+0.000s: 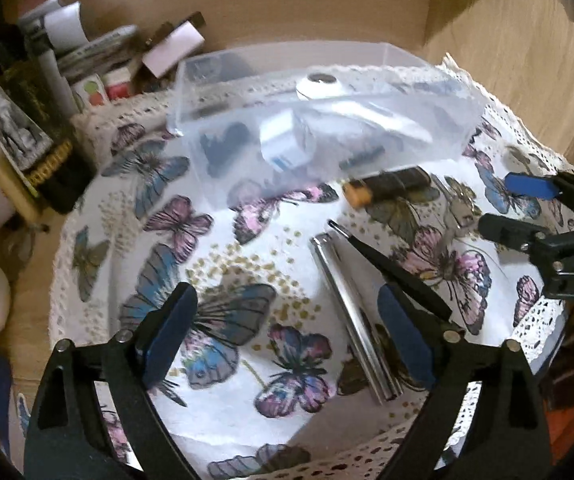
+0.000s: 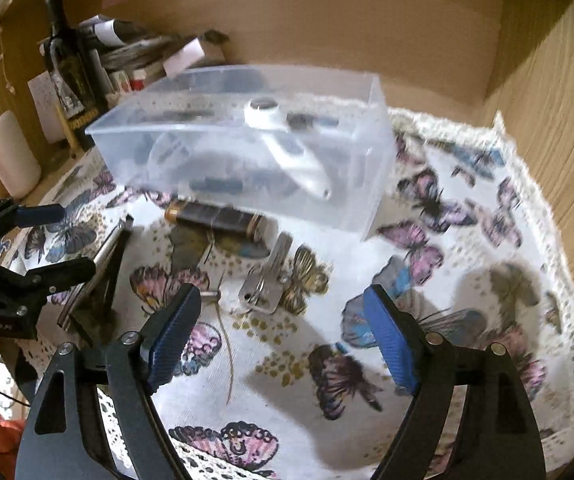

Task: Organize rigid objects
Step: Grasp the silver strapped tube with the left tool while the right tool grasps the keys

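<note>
Both claws hang apart and empty above a butterfly-print cloth (image 2: 327, 344) on the table. Left claw (image 1: 287, 336) straddles a silver metal bar (image 1: 351, 320) and a black pointed tool (image 1: 391, 268). Right claw (image 2: 283, 336) sits just near of a silver key (image 2: 267, 280). Farther off lies a dark battery (image 2: 215, 216), touching a clear plastic box (image 2: 247, 140) holding small items. Bottles (image 2: 67, 64) stand far left.

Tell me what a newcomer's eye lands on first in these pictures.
First the butterfly-print cloth covering the table, then the clear plastic box at its far side, with small items inside. In front of the box lie a battery, a key and, further left, long metal tweezers.
</note>
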The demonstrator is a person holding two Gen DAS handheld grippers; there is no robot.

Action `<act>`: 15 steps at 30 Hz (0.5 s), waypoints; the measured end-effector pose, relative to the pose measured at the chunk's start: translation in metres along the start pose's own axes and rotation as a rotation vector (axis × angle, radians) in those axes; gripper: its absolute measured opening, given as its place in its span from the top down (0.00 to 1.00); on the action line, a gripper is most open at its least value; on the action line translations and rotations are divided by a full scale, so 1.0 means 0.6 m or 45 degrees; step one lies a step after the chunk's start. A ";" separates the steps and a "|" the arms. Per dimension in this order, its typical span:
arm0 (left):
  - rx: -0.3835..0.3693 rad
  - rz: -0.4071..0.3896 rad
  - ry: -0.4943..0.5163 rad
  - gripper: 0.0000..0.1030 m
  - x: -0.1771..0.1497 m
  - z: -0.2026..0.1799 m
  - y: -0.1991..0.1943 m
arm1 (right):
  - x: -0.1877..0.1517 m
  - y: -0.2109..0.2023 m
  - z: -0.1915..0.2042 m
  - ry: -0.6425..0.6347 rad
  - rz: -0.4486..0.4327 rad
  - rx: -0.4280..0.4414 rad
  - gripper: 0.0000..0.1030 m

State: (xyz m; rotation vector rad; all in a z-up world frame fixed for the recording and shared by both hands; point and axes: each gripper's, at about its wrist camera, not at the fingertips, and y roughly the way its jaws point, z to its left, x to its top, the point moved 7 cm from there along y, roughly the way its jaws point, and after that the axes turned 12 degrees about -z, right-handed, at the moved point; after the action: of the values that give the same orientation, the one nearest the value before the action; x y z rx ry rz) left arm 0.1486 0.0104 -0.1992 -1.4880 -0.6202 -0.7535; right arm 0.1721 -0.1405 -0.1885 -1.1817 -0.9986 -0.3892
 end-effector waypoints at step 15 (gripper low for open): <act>-0.091 0.025 0.004 0.83 -0.004 -0.021 0.015 | -0.020 0.048 0.061 -0.090 0.114 0.039 0.13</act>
State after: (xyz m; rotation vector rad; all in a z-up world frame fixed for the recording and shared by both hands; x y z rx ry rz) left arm 0.1531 -0.0028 -0.2069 -1.5562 -0.5808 -0.7700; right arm 0.1704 -0.0995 -0.2136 -1.2145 -1.0052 -0.2621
